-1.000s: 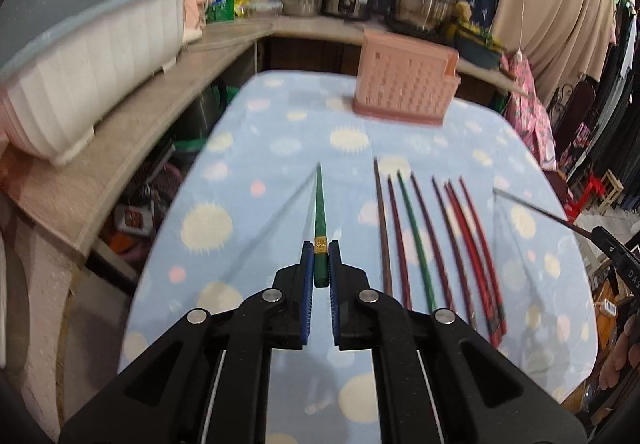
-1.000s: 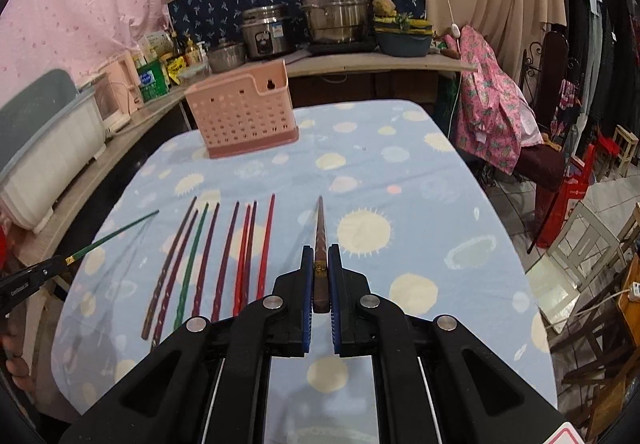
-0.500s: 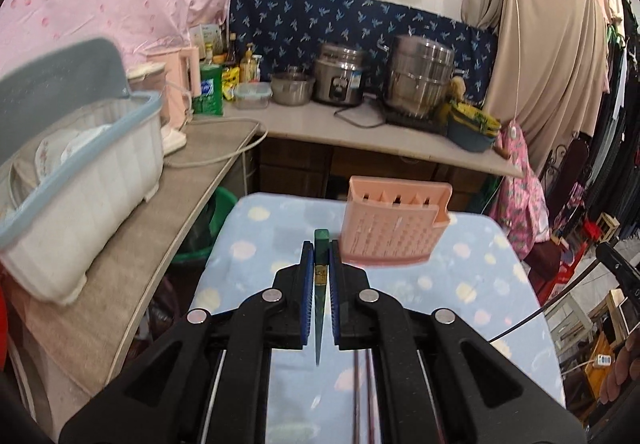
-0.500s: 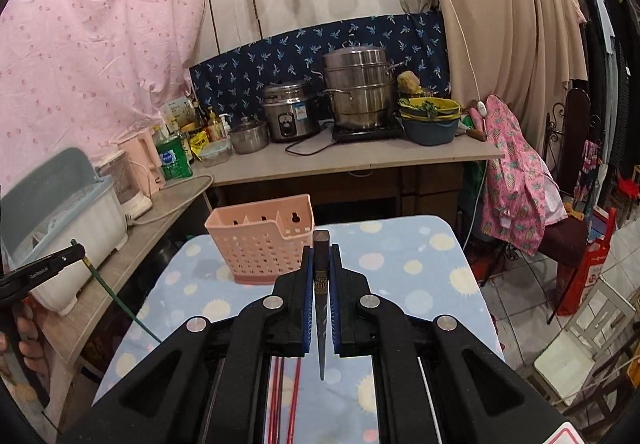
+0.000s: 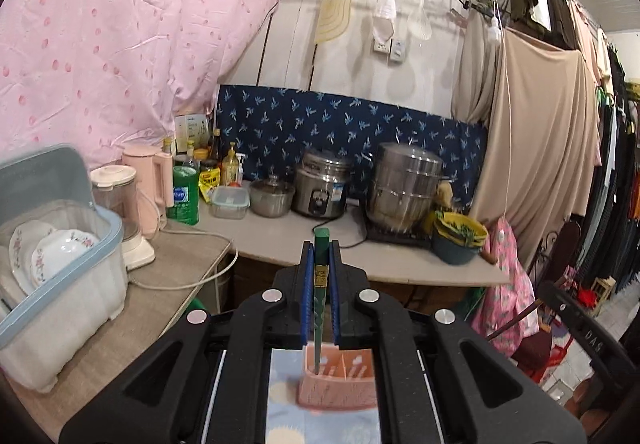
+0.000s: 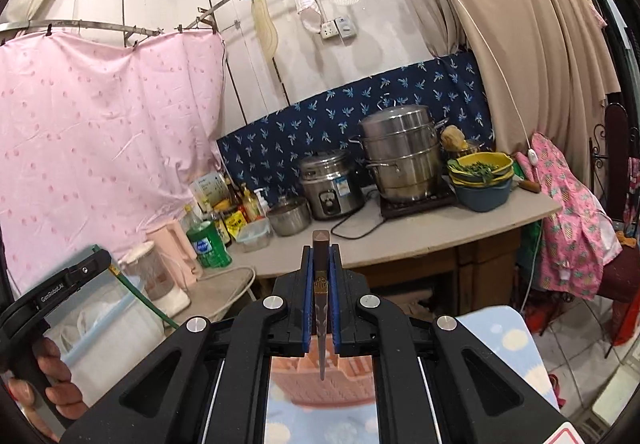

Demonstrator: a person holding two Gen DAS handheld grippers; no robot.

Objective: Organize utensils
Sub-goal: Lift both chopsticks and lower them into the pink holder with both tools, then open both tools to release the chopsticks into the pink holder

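Note:
My left gripper (image 5: 321, 258) is shut on a green chopstick (image 5: 319, 308) held near its thick end, the thin tip pointing down over the pink slotted utensil holder (image 5: 340, 384) on the blue dotted table. My right gripper (image 6: 321, 258) is shut on a dark brown chopstick (image 6: 321, 304), tip hanging above the same pink holder (image 6: 328, 380). In the right wrist view the left gripper (image 6: 60, 286) and the hand on it show at the far left with the green chopstick (image 6: 148, 304). The other chopsticks on the table are hidden.
A wooden counter (image 5: 380, 256) behind the table carries a rice cooker (image 5: 322, 188), a steel steamer pot (image 5: 404, 184), bowls of greens (image 5: 460, 236), bottles and a pink kettle (image 5: 150, 180). A dish bin with plates (image 5: 52, 272) stands at the left. Clothes hang at the right.
Both grippers rose from the table with their chopsticks and tilted up. The row of chopsticks dropped out of view, and the pink holder now lies below both tips.

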